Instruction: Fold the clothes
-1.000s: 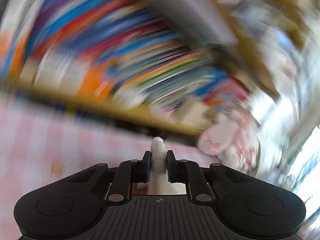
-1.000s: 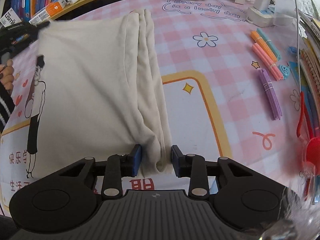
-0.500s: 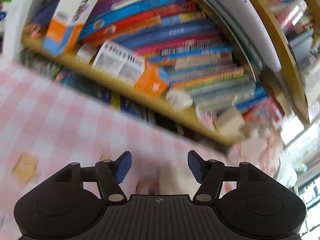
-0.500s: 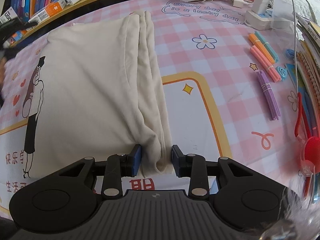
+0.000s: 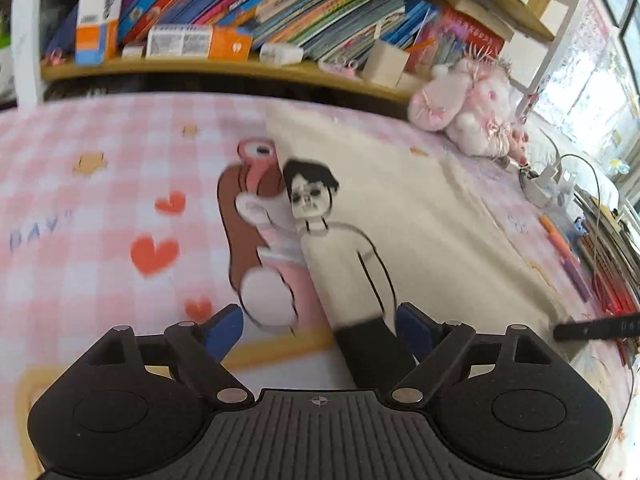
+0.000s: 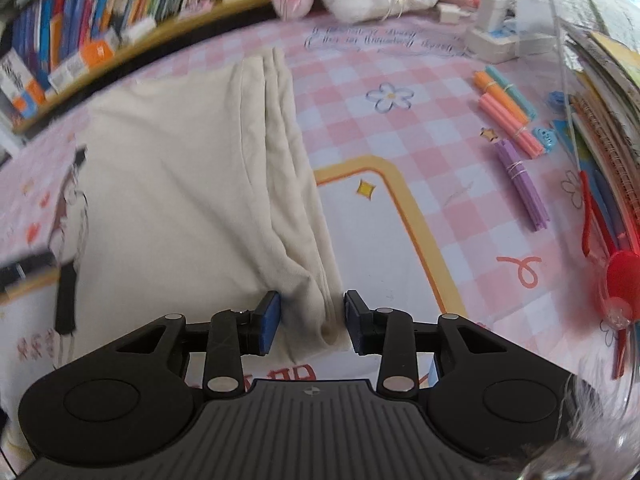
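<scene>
Garment (image 6: 180, 184): cream, lying folded lengthwise on the checked table cover (image 6: 400, 152). Right gripper (image 6: 308, 322): jaws parted, folded edge between them, ungripped. Left gripper (image 5: 320, 330): jaws wide, empty, printed edge ahead. Step, likely: positioning for the cross-fold; next, both close on the fabric.

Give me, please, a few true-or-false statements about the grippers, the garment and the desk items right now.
1. The left gripper is open above the cream garment. True.
2. The right gripper is clamped shut on a purple stick bundle. False: its jaws stand apart around the garment's folded edge.
3. The plush toy sits by the bookshelf. True.
4. The garment covers the stick bundles. False: they lie apart, to its right.
</scene>
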A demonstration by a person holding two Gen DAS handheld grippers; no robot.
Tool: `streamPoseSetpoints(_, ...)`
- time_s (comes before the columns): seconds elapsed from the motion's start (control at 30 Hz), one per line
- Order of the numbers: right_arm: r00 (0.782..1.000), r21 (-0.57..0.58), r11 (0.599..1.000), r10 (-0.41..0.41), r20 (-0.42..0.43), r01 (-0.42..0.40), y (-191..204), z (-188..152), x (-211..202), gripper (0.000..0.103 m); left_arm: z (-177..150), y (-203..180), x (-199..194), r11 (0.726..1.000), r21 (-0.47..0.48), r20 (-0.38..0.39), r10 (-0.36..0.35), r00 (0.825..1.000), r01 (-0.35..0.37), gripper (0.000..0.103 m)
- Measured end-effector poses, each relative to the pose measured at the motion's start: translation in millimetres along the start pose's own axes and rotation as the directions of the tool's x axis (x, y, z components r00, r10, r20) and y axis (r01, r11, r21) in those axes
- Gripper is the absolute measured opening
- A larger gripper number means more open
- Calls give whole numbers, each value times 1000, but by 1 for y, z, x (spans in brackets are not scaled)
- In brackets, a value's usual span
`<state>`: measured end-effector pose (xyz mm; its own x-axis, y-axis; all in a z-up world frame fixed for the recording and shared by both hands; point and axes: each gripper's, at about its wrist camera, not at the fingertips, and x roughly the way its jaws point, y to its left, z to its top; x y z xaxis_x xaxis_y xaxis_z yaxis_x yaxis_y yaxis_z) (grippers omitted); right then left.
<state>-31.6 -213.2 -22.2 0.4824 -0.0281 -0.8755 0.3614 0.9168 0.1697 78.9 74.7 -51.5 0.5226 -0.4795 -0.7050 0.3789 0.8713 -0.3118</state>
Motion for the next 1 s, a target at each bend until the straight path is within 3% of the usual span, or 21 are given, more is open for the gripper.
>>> streamPoseSetpoints(0.17,998,8,998,55,-12,-55,-18,4,-2,35,-20,-8,-19,993,-120,-24,-15,1000,12,86)
streamPoseSetpoints(0.27,992,10,993,120,-38,-120,-29,5,-1,37,-29,-17,-22,984,-177,-53,21,998,-30,86)
streamPoseSetpoints(0.43,982,23,984,179,-55,-178,-44,-2,1,41,-34,-36,-22,980,-185,-98,52,994,-70,86)
streamPoseSetpoints(0.63,971,-2,974,228,-71,-228,-53,-13,4,41,-42,-46,-26,961,-261,-110,69,992,-96,82)
streamPoseSetpoints(0.67,969,-6,972,235,-70,-236,-54,-15,3,38,-43,-49,-27,961,-260,-113,63,992,-90,79)
streamPoseSetpoints(0.7,966,-5,968,249,-72,-250,-55,-16,4,28,-45,-51,-27,962,-260,-116,56,992,-85,76)
streamPoseSetpoints(0.73,960,0,963,270,-79,-271,-56,-16,6,22,-47,-54,-28,963,-259,-120,50,992,-80,64)
streamPoseSetpoints(0.77,956,2,959,284,-81,-284,-56,-17,8,18,-49,-57,-29,963,-258,-124,46,991,-77,42)
streamPoseSetpoints(0.87,960,-63,959,272,-70,-277,-50,-18,7,15,-54,-60,-30,961,-257,-134,71,989,-103,12)
streamPoseSetpoints(1.0,956,-116,950,284,-73,-291,-48,-18,5,13,-62,-55,-45,946,-306,-91,86,992,-110,4)
